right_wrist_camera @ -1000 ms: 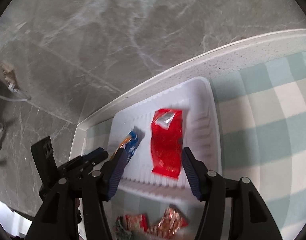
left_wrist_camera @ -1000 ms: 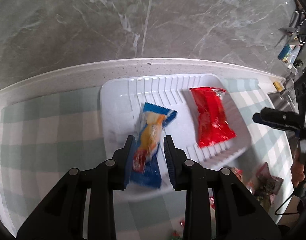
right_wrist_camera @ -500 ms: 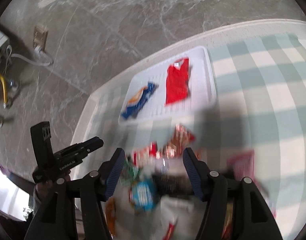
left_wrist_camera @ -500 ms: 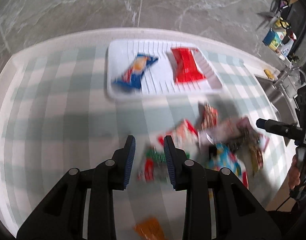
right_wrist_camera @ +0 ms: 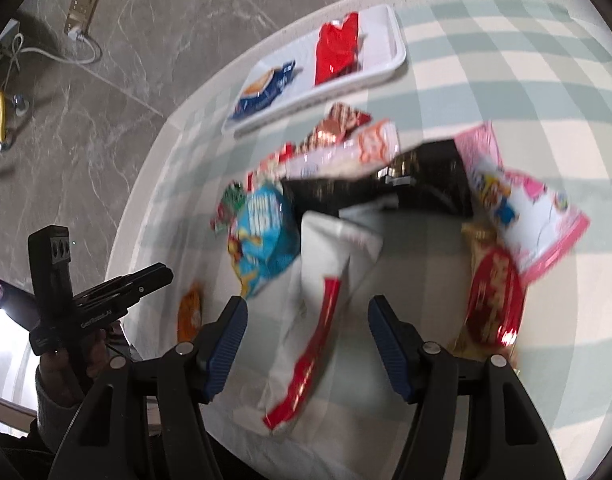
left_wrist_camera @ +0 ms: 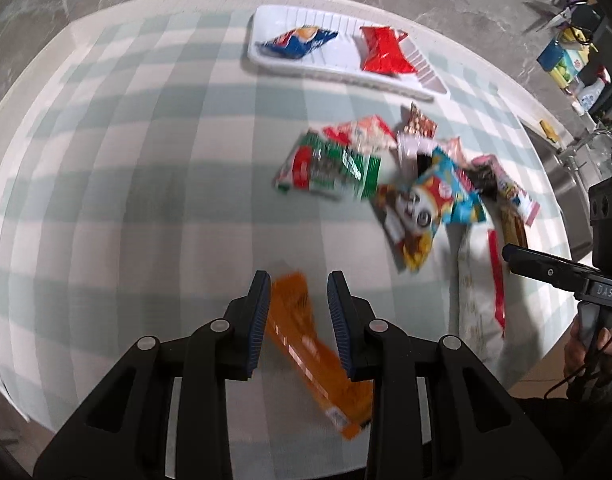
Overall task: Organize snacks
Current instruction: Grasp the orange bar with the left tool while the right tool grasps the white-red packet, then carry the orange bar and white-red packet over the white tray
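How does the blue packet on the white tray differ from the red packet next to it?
The blue packet carries a printed picture with an orange and cream patch, while the red packet looks plain red. The blue packet lies slanted near the left end of the tray; the red packet lies towards the right end, more nearly straight across it. Both lie flat on the tray, apart from each other.

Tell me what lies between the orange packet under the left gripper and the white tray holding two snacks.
Mostly bare checked tablecloth. In the left wrist view, the orange packet sits near, the white tray far; only the green-and-red packet edges into that stretch from the pile's side.
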Motion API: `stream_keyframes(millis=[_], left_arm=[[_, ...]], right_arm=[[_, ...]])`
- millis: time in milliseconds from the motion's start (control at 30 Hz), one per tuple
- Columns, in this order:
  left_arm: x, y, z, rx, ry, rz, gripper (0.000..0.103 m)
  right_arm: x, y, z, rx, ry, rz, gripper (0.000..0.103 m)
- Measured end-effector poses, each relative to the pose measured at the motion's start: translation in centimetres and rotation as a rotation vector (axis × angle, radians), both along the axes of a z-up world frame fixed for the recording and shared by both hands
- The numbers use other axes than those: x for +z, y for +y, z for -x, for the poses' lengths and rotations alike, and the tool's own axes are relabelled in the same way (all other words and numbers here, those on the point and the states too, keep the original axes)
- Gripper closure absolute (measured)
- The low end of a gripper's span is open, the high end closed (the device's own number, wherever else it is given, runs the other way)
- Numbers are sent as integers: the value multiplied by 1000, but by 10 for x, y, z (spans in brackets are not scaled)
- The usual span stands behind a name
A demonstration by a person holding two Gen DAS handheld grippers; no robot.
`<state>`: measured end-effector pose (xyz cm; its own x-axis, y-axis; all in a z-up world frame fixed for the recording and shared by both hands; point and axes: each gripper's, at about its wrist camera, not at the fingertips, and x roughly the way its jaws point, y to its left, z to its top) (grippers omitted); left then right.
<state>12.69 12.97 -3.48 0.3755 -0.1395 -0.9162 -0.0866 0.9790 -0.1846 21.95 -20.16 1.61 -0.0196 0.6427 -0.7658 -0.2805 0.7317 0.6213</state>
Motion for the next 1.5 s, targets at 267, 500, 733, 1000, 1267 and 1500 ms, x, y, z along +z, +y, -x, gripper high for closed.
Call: stream_keyframes(millis=[267,500,733,1000,1267,1500], left_arm=[[-8,-3,21,20,36,6,75],[-15,-7,27,22,52,22,75],[-24,-11,25,14,73,29,59],[-38,-18,21,4,99,21,59],[-40,-32,19,-40,75,-33,59],[-41,-42,21,-76,37,-40,80]], right_arm=[[-9,9,14,38,26,16,37],[-14,14,19,49,43,21,37],[-20,20,20,51,59,33,37],[-21,27,17,53,51,37,37],[-18,38,18,88,-18,113,50],[-24,30,15,92,-40,97,78]])
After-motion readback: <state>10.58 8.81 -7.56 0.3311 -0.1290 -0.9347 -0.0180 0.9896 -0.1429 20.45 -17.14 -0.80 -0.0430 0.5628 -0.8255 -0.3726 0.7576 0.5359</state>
